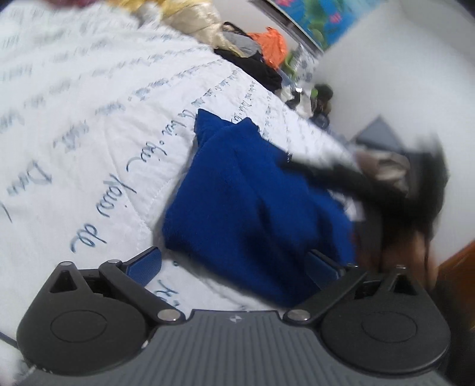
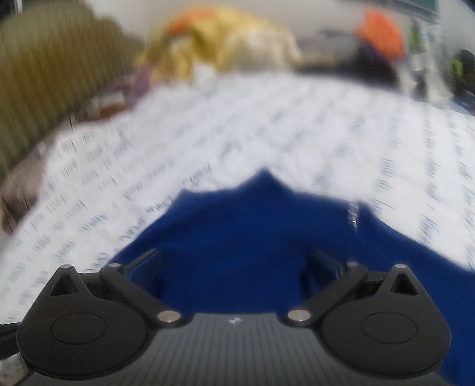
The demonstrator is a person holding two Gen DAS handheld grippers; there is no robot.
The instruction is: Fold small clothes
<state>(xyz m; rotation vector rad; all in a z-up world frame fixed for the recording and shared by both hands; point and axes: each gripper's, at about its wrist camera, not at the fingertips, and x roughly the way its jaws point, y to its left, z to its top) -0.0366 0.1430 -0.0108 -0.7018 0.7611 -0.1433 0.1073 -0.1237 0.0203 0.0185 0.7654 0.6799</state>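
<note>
- Two wide-spread, blue-padded fingers make up the left gripper [image 1: 236,264]; nothing is between them, and the near edge of a deep blue fleece garment [image 1: 255,205] lies in the gap, over the right pad.
- Spread just as wide and holding nothing, the right gripper [image 2: 234,264] hangs directly above the same blue fleece garment [image 2: 243,234], which fills the space between its fingers.
- That garment lies bunched on a white quilted bedspread printed with blue handwriting [image 1: 89,124], two pointed corners at its far edge.
- From the left wrist view, the right gripper [image 1: 299,162] shows as a blurred black shape reaching over the garment's right side.
- Farther off, at the far edge of the bed, sit a cream and yellow bundle of fabric [image 1: 196,20], dark clothing [image 1: 255,66] and an orange item [image 1: 271,44].
- Heavy blur in the right wrist view hides finer detail.
</note>
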